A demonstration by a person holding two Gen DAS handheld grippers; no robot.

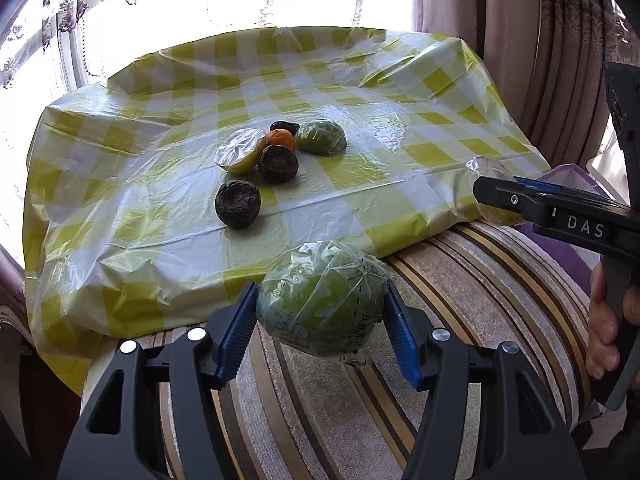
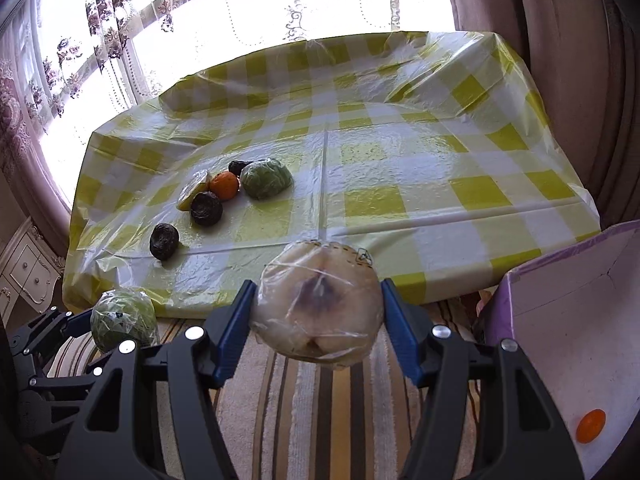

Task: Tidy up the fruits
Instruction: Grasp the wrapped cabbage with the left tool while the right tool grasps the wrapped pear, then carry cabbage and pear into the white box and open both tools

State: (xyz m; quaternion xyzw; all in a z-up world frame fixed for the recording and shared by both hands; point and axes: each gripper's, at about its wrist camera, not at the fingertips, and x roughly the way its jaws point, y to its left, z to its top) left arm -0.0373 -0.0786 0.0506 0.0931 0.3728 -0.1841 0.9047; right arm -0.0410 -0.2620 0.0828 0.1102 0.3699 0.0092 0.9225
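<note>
So far you have one small orange (image 2: 591, 425) in the purple box (image 2: 560, 320). Your left gripper (image 1: 320, 312) fingers clamp a wrapped green fruit (image 1: 320, 300); your right gripper (image 2: 316, 308) fingers clamp a wrapped pale fruit (image 2: 318, 304). Six fruits remain on the desk (image 2: 400, 168). Only the right view shows inside the box.

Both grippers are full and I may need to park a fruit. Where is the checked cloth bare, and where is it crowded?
The checked cloth is bare over its whole right half, from the wrapped green fruit across to the curtain-side edge, and along the back by the window. The crowd is left of centre: green fruit, orange, plastic-wrapped cut fruit and dark fruits.
</note>
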